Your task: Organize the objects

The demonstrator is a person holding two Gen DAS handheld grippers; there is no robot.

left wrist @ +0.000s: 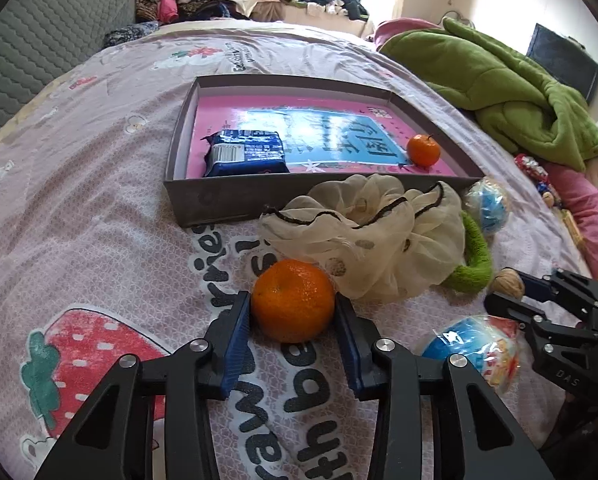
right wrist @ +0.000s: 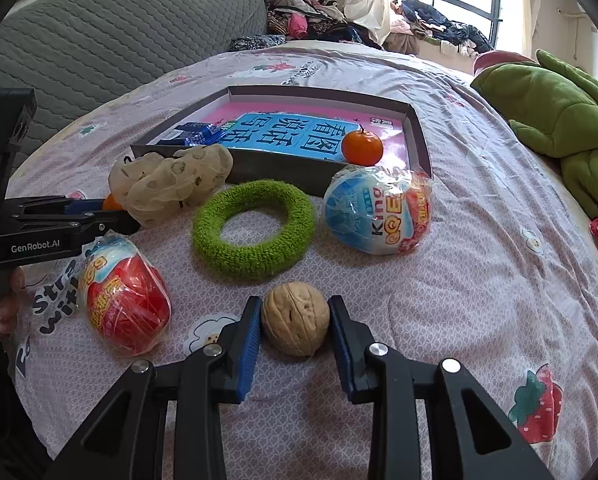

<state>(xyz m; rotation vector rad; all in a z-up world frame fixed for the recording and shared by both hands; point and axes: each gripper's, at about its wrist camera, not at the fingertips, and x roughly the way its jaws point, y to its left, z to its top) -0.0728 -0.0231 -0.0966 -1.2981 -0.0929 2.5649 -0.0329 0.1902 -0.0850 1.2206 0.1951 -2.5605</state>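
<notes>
Closing on a tangerine (left wrist: 293, 306), the left gripper (left wrist: 293, 320) is pinching it between both pads on the bedspread (left wrist: 99, 240), ready for lifting. Likewise, the right gripper (right wrist: 295, 320) is squeezing a walnut (right wrist: 295, 318), whose long axis is running roughly away from the camera, seam facing up. Farther off, a green ring (right wrist: 254, 227), a cream scrunchie (left wrist: 363, 236) and two wrapped eggs (right wrist: 378, 211) are lying loose. Beyond them the box (left wrist: 235, 204) is already holding another tangerine (left wrist: 423, 149) and a blue packet (left wrist: 245, 153), probably the goal.
</notes>
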